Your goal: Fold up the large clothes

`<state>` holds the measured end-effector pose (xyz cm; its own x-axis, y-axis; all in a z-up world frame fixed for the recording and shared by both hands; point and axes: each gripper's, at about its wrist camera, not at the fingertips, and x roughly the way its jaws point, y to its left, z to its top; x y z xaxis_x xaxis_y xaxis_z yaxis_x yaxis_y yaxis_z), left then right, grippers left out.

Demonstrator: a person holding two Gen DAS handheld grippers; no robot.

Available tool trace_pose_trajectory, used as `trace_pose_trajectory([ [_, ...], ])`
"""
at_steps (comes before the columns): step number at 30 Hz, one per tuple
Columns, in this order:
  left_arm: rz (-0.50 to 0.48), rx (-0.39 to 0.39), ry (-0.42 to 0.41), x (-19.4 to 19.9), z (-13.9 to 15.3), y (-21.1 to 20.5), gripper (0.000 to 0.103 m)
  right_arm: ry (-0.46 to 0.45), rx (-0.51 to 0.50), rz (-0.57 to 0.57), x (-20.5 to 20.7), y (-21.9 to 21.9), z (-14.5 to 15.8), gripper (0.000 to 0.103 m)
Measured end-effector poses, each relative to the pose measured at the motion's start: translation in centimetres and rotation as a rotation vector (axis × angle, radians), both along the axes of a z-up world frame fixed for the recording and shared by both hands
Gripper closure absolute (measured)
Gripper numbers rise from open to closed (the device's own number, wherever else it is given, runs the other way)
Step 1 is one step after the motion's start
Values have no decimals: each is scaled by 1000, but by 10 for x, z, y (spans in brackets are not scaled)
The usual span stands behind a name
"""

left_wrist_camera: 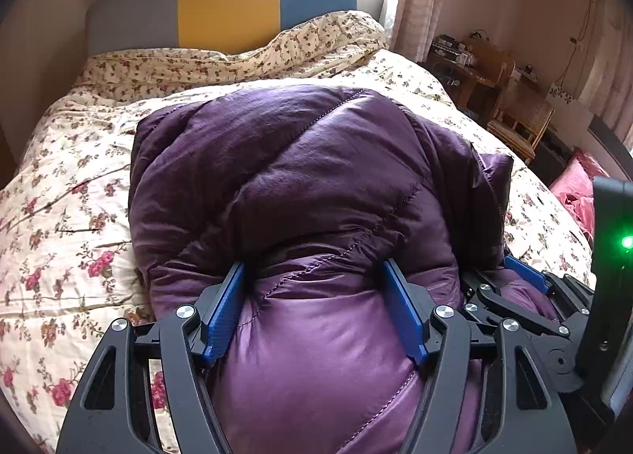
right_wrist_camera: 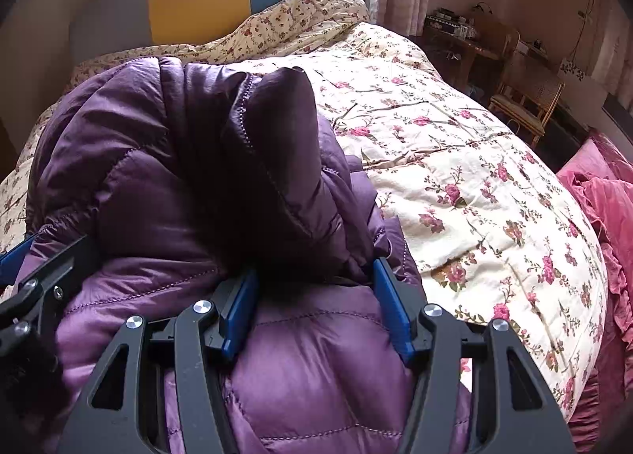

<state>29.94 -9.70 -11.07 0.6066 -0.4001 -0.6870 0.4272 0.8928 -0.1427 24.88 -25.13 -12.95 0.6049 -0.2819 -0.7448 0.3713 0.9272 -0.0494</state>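
A puffy purple quilted down jacket lies bunched and folded over on the floral bed; it also shows in the right wrist view. My left gripper has its blue fingers spread wide, with a thick roll of the jacket bulging between them. My right gripper stands the same way on the jacket's right side, with a dark fold of it between its blue fingers. The right gripper also shows at the right edge of the left wrist view. Neither pair of jaws is visibly pinched together.
The bed carries a cream floral quilt and a grey, yellow and teal headboard. A pink cloth lies at the right bedside. A wooden chair and a cluttered desk stand at the right, under curtains.
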Motion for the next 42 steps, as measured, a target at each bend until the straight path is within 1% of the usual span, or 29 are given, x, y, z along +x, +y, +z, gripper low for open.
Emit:
trace_pose_trajectory([
  [4, 1, -13, 2, -1, 5, 7, 36, -20, -3, -11, -4, 2, 8, 45],
  [6, 9, -30, 9, 0, 9, 13, 32, -26, 0, -17, -7, 3, 14, 35],
  [10, 57, -74, 9, -3, 18, 36, 26, -41, 35, -7, -15, 3, 29, 24],
  [11, 80, -87, 6, -4, 20, 46, 23, -43, 38, -3, -17, 4, 31, 20],
  [12, 94, -99, 11, -5, 20, 53, 23, -44, 50, 2, -19, 4, 34, 18],
  [15, 132, -128, 29, -5, 20, 73, 23, -40, 77, 24, -26, 8, 37, 15],
  [18, 151, -157, 57, -8, 14, 87, 18, -27, 89, 51, -29, 10, 35, 14],
  [20, 150, -174, 80, -10, 8, 89, 15, -16, 113, 60, -27, 8, 29, 14],
  [23, 131, -211, 129, -8, -6, 87, 15, -9, 163, 67, -26, 2, 20, 14],
  [25, 115, -251, 170, -5, -15, 83, 14, -6, 182, 79, -25, -1, 15, 15],
  [27, 96, -284, 191, -2, -20, 78, 13, -10, 186, 95, -24, -2, 12, 19],
  [28, 87, -286, 194, -1, -21, 75, 13, -11, 191, 104, -23, -2, 10, 21],
  [30, 57, -306, 205, 3, -22, 69, 13, -17, 194, 129, -22, 0, 8, 32],
  [31, 51, -306, 204, 4, -22, 67, 13, -20, 193, 143, -22, 1, 7, 35],
  [32, 44, -308, 199, 4, -22, 65, 17, -22, 194, 150, -22, 4, 6, 40],
  [33, 27, -315, 192, 3, -20, 64, 24, -25, 196, 159, -22, 6, 6, 45],
  [34, 14, -314, 180, 1, -18, 63, 28, -27, 195, 166, -23, 7, 6, 48],
  [36, 0, -316, 168, -1, -14, 64, 45, -36, 191, 182, -24, 11, 8, 58],
  [37, -6, -319, 163, -2, -11, 64, 48, -40, 189, 187, -24, 12, 8, 60],
  [38, -13, -322, 155, -5, -8, 66, 54, -48, 187, 195, -26, 14, 10, 65],
  [39, -17, -324, 150, -7, -5, 68, 58, -52, 182, 201, -28, 16, 11, 69],
  [42, -32, -327, 133, -14, 4, 75, 62, -61, 176, 221, -32, 24, 17, 75],
])
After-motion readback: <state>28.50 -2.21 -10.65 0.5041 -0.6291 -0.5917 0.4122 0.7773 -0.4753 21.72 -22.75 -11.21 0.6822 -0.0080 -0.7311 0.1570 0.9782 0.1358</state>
